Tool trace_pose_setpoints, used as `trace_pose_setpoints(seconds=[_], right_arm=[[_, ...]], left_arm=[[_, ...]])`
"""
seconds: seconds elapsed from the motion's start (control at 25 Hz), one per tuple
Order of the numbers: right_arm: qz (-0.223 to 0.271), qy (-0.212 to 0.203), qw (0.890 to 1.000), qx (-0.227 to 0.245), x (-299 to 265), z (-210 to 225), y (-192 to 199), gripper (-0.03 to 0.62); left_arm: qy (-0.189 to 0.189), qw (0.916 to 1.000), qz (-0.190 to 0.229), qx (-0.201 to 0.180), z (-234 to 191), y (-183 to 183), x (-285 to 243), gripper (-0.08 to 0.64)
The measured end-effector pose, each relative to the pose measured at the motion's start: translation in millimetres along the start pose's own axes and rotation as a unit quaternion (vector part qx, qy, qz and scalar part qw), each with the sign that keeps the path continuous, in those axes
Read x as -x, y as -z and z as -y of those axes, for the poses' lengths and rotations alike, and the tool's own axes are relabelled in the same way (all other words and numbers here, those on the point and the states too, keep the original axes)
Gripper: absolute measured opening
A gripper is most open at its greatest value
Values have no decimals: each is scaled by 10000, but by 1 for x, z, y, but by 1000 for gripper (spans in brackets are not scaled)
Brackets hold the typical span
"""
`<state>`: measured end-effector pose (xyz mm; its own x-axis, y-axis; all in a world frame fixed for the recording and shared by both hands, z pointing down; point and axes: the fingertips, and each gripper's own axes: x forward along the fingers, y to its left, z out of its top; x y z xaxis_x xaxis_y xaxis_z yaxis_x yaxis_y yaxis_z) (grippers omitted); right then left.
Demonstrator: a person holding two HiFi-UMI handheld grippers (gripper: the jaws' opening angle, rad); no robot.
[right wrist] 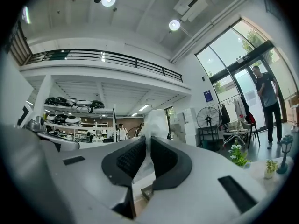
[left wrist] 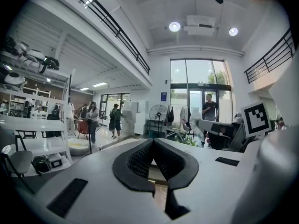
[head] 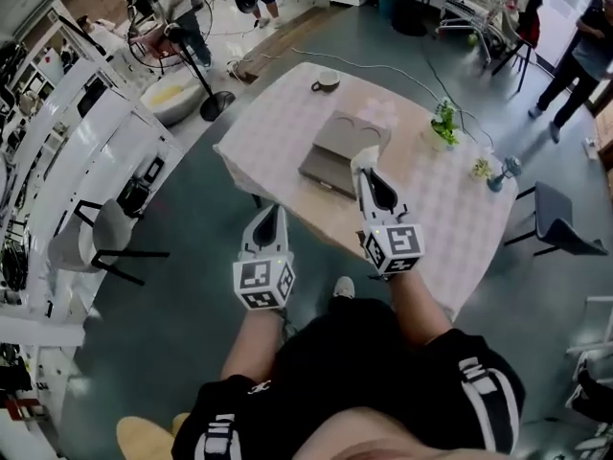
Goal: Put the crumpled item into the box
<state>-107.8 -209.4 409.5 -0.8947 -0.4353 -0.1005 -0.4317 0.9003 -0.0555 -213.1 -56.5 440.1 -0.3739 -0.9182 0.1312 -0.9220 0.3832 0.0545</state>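
Observation:
A flat grey box (head: 333,153) lies in the middle of the table (head: 450,209) with the pale checked cloth. My right gripper (head: 367,153) hovers over the box's near right corner, pointing away from me. It is shut on a white crumpled item (right wrist: 154,122), which sticks up out of the right gripper (right wrist: 148,143) between the black pads. My left gripper (head: 271,213) hangs off the table's near left edge, over the floor. The left gripper (left wrist: 153,143) has its jaws pressed together with nothing between them.
A cup (head: 326,81) stands at the table's far corner. Small potted plants (head: 443,123) and a little lamp (head: 505,169) sit at the right side. A chair (head: 554,218) is at the right, another chair (head: 103,242) at the left, and a standing fan (head: 204,82) beyond.

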Motion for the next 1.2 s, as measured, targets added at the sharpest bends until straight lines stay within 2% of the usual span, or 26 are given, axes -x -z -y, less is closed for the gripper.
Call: trace_pose_setpoints(seconds=[0.32, 0.72, 0.92, 1.2], right_arm=[[-133, 346, 9990, -264, -61, 59, 20, 34], [-149, 665, 9977, -68, -72, 98, 15, 34], [-176, 1038, 9944, 6, -66, 117, 17, 34], [-122, 1774, 9840, 59, -65, 145, 20, 34]], left_arm=[[299, 9993, -227, -61, -11, -1, -99, 2], [571, 9982, -156, -25, -1, -10, -151, 2], [990, 9950, -68, -96, 18, -17, -178, 2], [1725, 9846, -90, -267, 35, -19, -224, 2]])
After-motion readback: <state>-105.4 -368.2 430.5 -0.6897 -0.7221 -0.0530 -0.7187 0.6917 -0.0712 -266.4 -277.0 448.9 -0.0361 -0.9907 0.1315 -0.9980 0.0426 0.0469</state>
